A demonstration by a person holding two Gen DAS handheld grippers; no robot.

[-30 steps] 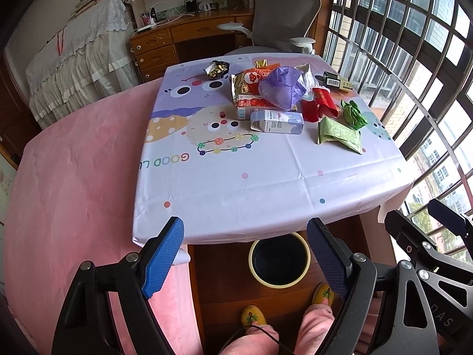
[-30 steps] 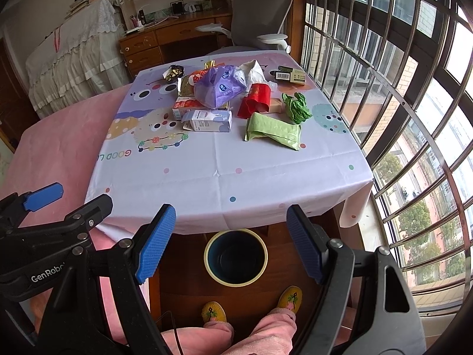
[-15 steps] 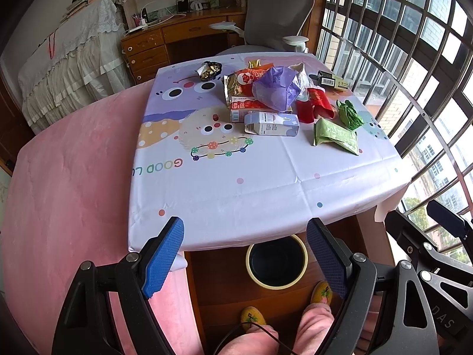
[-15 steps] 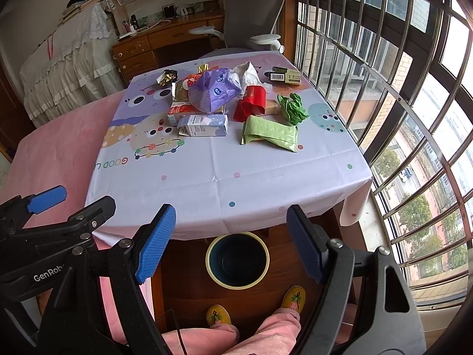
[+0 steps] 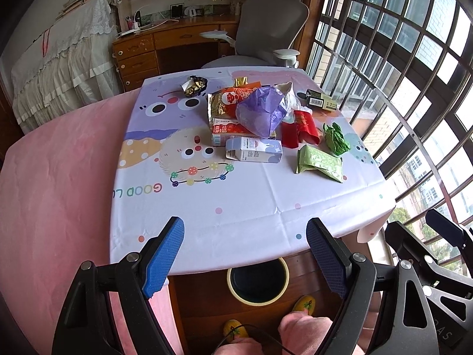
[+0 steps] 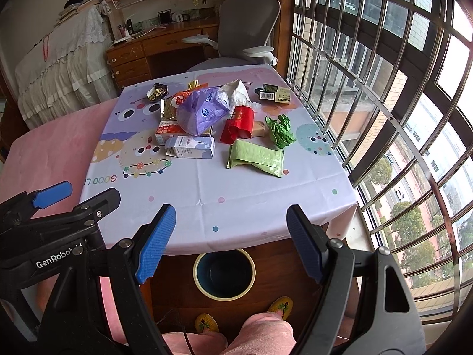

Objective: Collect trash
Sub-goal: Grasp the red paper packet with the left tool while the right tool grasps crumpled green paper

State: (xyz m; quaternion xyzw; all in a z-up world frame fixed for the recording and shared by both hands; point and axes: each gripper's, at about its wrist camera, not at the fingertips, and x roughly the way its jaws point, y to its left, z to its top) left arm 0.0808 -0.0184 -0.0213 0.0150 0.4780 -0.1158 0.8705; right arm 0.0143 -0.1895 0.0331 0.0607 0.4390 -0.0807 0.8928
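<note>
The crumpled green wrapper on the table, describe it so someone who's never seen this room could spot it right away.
Start at the table with the cartoon tablecloth and go to the trash pile on its window side. Beside the red packet, just beyond the flat light-green pouch, lies the crumpled green wrapper. It is the only dark, leaf-green piece, balled up rather than flat.

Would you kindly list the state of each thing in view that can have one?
left gripper: jaws open, empty
right gripper: jaws open, empty
trash bin: upright on the floor, looks empty
white carton: lying on its side
green pouch: lying flat, crumpled
red packet: lying, open end toward the camera
purple bag: crumpled, atop the pile
green wrapper: crumpled
dark box: lying flat
</note>
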